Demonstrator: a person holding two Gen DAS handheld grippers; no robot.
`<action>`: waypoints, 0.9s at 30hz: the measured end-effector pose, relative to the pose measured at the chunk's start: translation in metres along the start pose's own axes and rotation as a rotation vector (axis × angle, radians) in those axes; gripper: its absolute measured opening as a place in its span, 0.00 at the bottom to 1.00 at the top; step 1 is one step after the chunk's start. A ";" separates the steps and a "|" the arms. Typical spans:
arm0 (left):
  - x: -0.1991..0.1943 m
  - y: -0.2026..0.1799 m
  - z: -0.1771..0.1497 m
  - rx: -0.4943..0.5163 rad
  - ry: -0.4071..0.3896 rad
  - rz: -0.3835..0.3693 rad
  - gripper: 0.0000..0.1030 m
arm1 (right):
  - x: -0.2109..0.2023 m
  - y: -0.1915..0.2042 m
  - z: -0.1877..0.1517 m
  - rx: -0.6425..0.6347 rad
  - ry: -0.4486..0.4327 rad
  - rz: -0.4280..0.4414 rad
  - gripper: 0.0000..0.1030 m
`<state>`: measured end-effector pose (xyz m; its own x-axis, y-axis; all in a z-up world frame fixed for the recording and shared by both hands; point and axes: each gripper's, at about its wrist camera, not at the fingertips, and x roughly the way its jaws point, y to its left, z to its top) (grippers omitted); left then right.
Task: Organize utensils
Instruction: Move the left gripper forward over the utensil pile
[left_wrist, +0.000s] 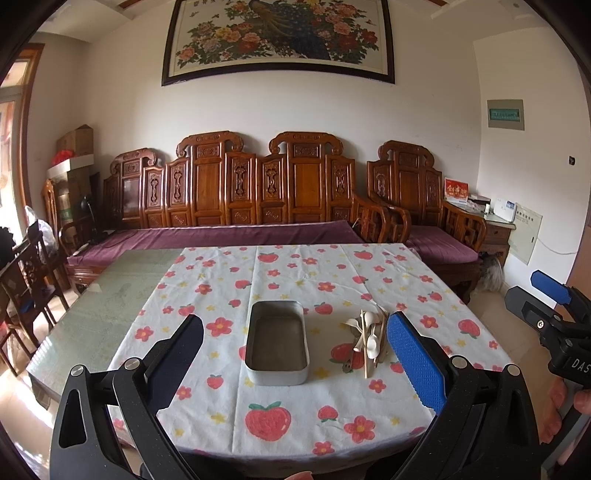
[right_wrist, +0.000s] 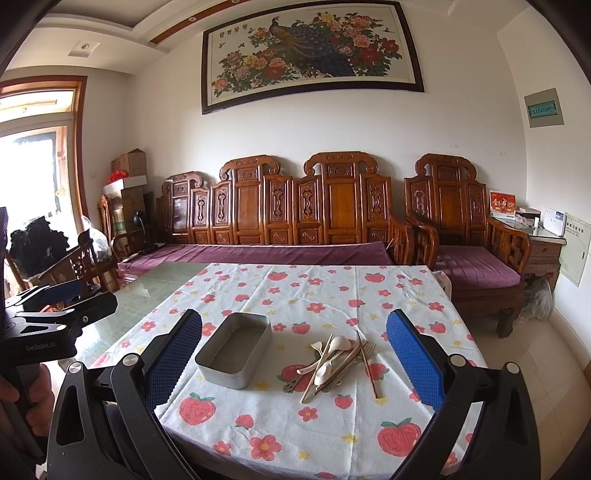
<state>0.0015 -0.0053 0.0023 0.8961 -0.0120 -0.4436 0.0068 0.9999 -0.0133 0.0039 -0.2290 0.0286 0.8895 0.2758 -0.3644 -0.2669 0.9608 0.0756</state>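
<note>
No progress is judged made: the metal tin is seen empty, the utensil pile heaped beside it on the tablecloth, both left gripper and right gripper held wide open, nothing grasped.

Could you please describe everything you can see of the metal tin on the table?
The metal tin is a shallow rectangular container with rounded corners, of dull silvery metal, lidless and empty. It sits flat on the strawberry-print tablecloth, left of the heap of utensils and apart from it. Nothing touches it; both grippers hang short of it, fingers spread.
</note>
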 end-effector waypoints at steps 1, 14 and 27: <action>0.004 0.001 -0.002 -0.001 0.011 -0.004 0.94 | 0.002 -0.002 -0.002 0.001 0.005 -0.003 0.98; 0.064 -0.003 -0.028 0.033 0.140 -0.032 0.94 | 0.054 -0.024 -0.033 0.013 0.092 0.016 0.96; 0.137 -0.025 -0.042 0.092 0.250 -0.128 0.94 | 0.130 -0.084 -0.044 -0.008 0.236 0.039 0.77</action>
<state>0.1057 -0.0323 -0.0954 0.7480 -0.1286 -0.6511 0.1635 0.9865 -0.0071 0.1255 -0.2755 -0.0661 0.7675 0.2970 -0.5681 -0.3030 0.9490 0.0868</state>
